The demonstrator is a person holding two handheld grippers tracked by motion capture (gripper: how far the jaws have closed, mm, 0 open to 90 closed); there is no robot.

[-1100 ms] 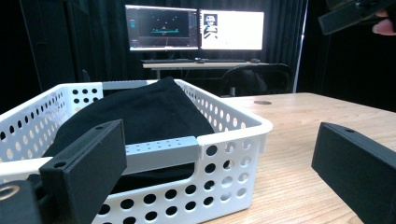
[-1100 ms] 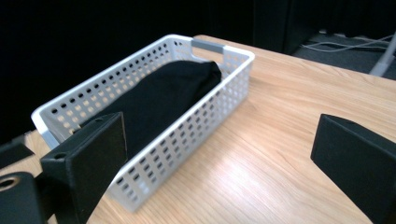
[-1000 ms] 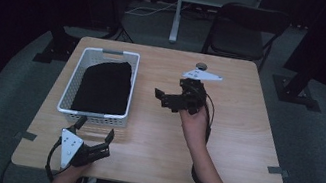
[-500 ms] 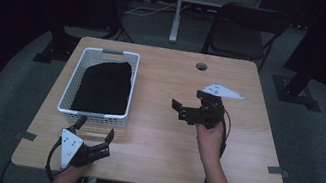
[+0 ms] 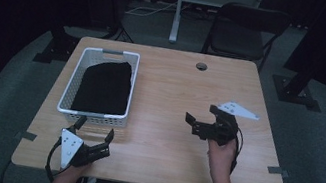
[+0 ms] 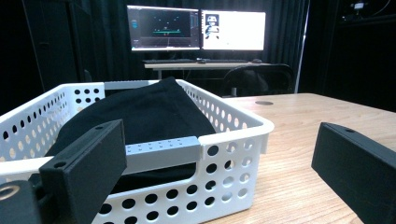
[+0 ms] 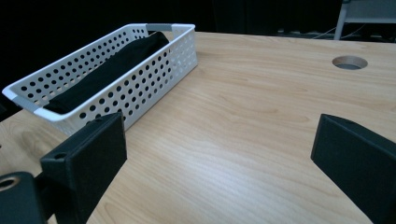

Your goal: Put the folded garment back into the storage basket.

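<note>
The white basket (image 6: 224, 140) hides the black cloth's (image 6: 154, 112) lower part.

Dim dark surroundings, evenly lit table (image 5: 173, 80) (soft shadows); glowing monitors (image 6: 196, 28), slight blur

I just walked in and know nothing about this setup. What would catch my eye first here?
Most striking is the white perforated basket on the left half of the wooden table, with folded black cloth lying inside it. Next come the two hand-held tools: the left gripper at the near edge just in front of the basket, and the right gripper over bare wood to the right, both with jaws apart and holding nothing.
</note>
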